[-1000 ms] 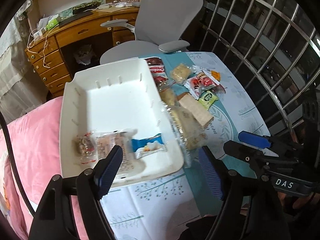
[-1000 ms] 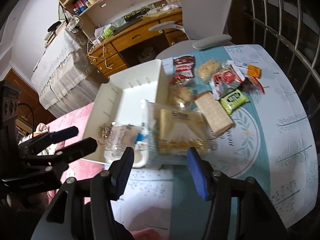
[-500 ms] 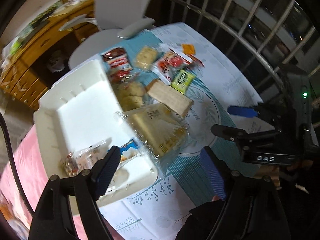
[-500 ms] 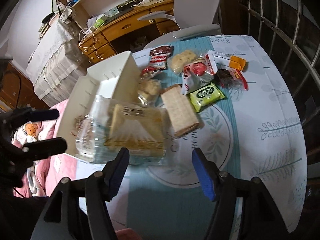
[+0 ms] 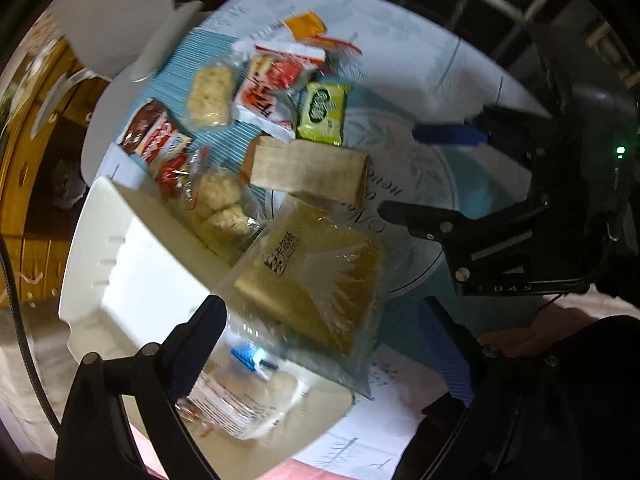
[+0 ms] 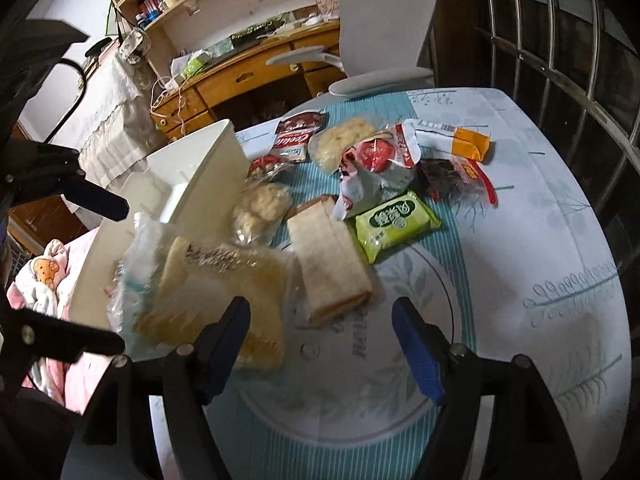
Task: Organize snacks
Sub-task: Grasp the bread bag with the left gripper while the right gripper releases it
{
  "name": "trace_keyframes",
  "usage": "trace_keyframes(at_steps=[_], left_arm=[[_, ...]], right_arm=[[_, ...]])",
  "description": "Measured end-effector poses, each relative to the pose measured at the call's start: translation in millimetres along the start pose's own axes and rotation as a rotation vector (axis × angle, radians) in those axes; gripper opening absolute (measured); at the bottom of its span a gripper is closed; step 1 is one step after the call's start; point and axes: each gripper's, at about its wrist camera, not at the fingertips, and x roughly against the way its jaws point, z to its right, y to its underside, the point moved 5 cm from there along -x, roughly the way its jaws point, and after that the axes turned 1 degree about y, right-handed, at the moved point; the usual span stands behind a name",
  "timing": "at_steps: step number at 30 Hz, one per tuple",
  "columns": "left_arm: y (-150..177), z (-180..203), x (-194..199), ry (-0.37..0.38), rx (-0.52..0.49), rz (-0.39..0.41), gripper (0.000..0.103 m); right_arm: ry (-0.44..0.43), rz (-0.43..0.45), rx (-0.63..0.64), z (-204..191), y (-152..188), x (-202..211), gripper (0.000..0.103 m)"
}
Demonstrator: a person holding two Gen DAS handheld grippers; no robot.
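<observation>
A white tray (image 5: 132, 264) sits at the edge of a round tabletop (image 6: 540, 240) covered in a pale leaf-print cloth, with snack packets spread beside it. The left claw (image 5: 320, 344) points down over the tray's near corner, its jaws wide and just opened further, gripping nothing. Below it, a large clear bag of yellow wafers (image 5: 320, 280) lies across the tray's rim, partly over the tabletop, and a clear wrapped snack (image 5: 236, 404) and a small blue-and-white packet (image 5: 248, 356) rest inside the tray. The right claw (image 6: 320, 344) hovers low over the tabletop, its jaws also wide and just opened further, empty, with the wafer bag just beside its left finger. Next to the bag lies a tan sandwich block (image 6: 332, 256). Beyond it sit a green packet (image 6: 396, 220), a red-and-white packet (image 6: 376, 160), a bag of pale cookies (image 6: 260, 208), a brown-and-red packet (image 6: 298, 136) and an orange packet (image 6: 472, 142). A grey office chair (image 6: 384, 28) stands behind the tabletop.
</observation>
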Motion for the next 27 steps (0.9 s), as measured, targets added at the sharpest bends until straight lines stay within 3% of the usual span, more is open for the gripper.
trace_keyframes(at_steps=[5,13,27], left_arm=[[-5,7,-25,-0.024,-0.118,-0.090,0.095],[-12,5,-55,-0.049,-0.182,-0.202,0.101],[-28,0,-98,0.006,-0.171,-0.311,0.102]], right_arm=[[0.030,0.045,0.062,0,0,-18,0.076],[0.050,0.067,0.160,-4,9,-42,0.076],[0.064,0.071,0.234,-3,12,-63,0.076]])
